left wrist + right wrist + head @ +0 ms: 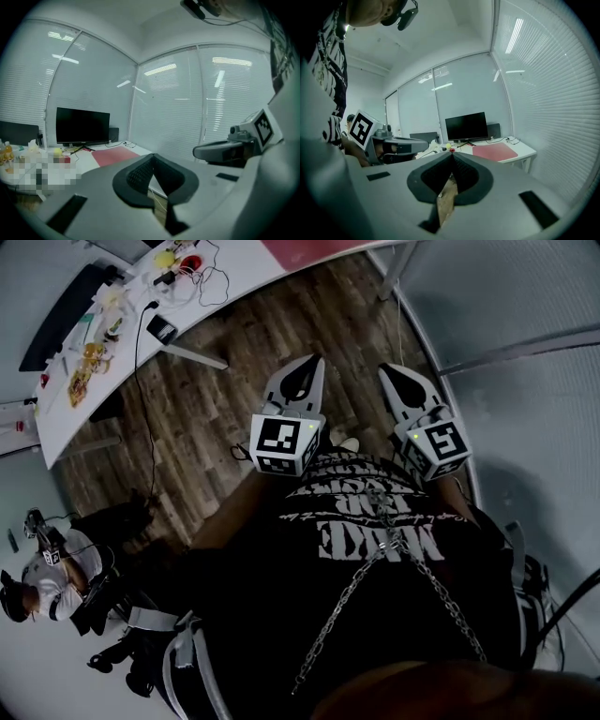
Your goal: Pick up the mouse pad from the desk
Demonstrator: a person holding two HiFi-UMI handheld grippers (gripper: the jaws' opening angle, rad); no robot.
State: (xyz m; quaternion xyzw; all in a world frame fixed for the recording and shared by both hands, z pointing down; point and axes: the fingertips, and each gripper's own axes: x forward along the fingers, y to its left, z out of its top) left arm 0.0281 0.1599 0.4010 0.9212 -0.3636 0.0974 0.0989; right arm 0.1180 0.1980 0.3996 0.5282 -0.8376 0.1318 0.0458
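- Holding the left tongs and right tongs side by side before us, both pinched together and empty, since nothing is within reach.
- The red mouse pad lies flat on the desk, well ahead of both tips.

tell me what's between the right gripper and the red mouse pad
Bare wooden floor, then the white desk's edge, per the head view; the right gripper hangs short of the mouse pad.
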